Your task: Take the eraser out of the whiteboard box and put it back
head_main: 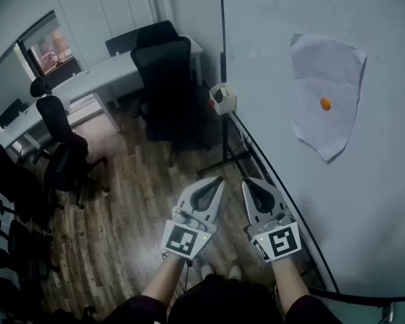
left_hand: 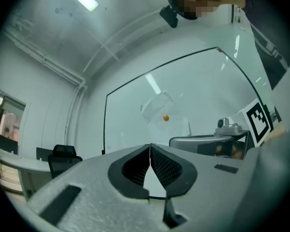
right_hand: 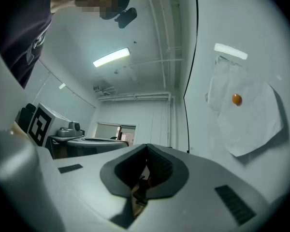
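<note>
1. The large white glossy whiteboard [head_main: 371, 201] stands on your right.
2. The small white open-topped box [head_main: 223, 100] sits at the board's far lower corner, ahead of you.
3. The crumpled white paper sheet [head_main: 317, 59] lies on the board, right of the box, with the small round orange magnet [head_main: 325, 103] on it.
4. The black mesh office chair [head_main: 165, 79] stands left of the box, in front of the long white counter [head_main: 94, 79].

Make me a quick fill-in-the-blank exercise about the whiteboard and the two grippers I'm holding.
The magnet pinning the paper to the whiteboard is ____ in colour.
The jaws of the left gripper and right gripper are both ____.
In the head view, the whiteboard box sits ____ of the paper.
Missing words: orange; shut; left.
</note>
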`<state>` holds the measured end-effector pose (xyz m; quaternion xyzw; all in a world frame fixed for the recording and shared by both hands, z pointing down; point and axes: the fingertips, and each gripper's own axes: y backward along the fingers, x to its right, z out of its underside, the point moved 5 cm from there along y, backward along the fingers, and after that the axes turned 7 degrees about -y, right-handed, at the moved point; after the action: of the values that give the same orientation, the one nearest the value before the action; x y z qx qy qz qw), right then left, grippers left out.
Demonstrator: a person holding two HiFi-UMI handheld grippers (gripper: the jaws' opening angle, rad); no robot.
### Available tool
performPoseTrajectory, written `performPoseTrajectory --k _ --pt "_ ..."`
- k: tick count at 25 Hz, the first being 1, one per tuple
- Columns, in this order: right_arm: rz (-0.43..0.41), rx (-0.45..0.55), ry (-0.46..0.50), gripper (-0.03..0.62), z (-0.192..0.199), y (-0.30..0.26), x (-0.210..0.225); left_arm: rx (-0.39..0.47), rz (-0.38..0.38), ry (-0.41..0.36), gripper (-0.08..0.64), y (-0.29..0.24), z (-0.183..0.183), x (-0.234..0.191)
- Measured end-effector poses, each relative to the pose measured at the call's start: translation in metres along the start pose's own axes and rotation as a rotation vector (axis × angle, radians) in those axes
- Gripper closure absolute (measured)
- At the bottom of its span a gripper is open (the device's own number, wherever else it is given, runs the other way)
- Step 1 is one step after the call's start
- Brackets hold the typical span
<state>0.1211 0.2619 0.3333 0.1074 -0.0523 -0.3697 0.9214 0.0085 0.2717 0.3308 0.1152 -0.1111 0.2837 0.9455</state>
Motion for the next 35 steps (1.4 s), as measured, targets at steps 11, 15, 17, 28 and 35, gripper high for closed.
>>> performPoseTrajectory --k 11,15,17,28,35 --pt "-0.001 0.008 -0.004 0.591 -0.001 0.003 0.000 -0.005 -0.001 0.011 0.554 0.000 -0.001 0.004" --pt "-0.009 0.011 -0.012 0.591 -0.001 0.005 -0.001 -0.007 0.000 0.014 0.554 -0.001 -0.001 0.006" --pt "-0.014 0.017 -0.020 0.591 -0.001 0.007 -0.001 -0.009 0.001 0.014 0.554 0.000 0.000 0.008" --pt "-0.021 0.001 -0.032 0.589 0.000 0.021 0.003 -0.025 0.005 0.031 0.554 -0.003 0.002 0.024" --pt "-0.015 -0.002 -0.041 0.591 -0.001 0.041 0.019 -0.034 0.011 0.050 0.554 -0.015 0.004 0.046"
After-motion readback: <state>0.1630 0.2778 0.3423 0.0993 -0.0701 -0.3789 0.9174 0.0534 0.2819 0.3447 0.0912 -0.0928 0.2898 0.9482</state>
